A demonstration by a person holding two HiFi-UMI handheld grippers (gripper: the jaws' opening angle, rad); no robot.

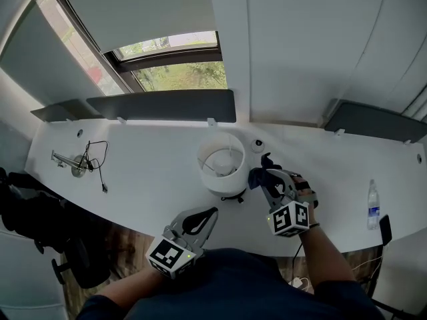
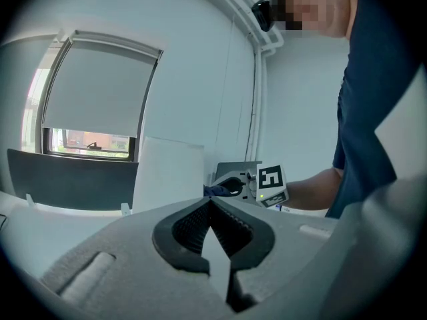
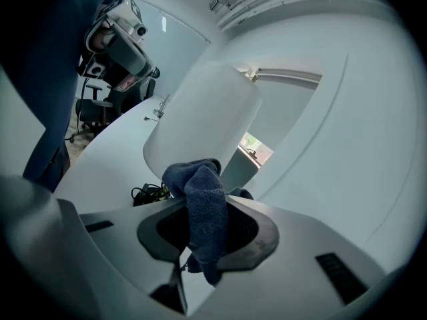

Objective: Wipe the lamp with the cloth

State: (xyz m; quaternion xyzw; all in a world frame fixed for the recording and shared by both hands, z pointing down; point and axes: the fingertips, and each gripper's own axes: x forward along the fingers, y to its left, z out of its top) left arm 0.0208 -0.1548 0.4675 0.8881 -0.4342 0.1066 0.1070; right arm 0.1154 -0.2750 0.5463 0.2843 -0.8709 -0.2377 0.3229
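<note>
- The lamp point(image 1: 222, 163) stands upright near the middle of the white bench point(image 1: 153, 185), below the window point(image 1: 177, 69). The head view looks down into its round white shade point(image 3: 200, 122).
- A dark cord point(image 3: 147, 193) lies bunched at the foot of the lamp, on the side nearer the person.
- The right hand-held gripper point(image 1: 268, 177) is closed on the dark blue cloth point(image 3: 202, 205). The cloth is pinched between the two jaws, with a bunched fold standing up above them and a short end hanging below.
- This gripper is at the right side of the lamp and points towards the shade. In the right gripper view the top of the cloth sits against the shade's lower edge, but I cannot tell whether it really touches.
- The left hand-held gripper point(image 1: 212, 212) is held low, at the near edge of the bench in front of the lamp and apart from it. Its jaws are together at the tips with nothing between them, as the left gripper view point(image 2: 211, 209) shows.
- A clear bottle point(image 1: 373, 205) stands at the far right of the bench, well apart from the lamp.
- A thin black cable point(image 1: 100, 165) lies on the left part of the bench beside a small metal piece point(image 1: 70, 160).
</note>
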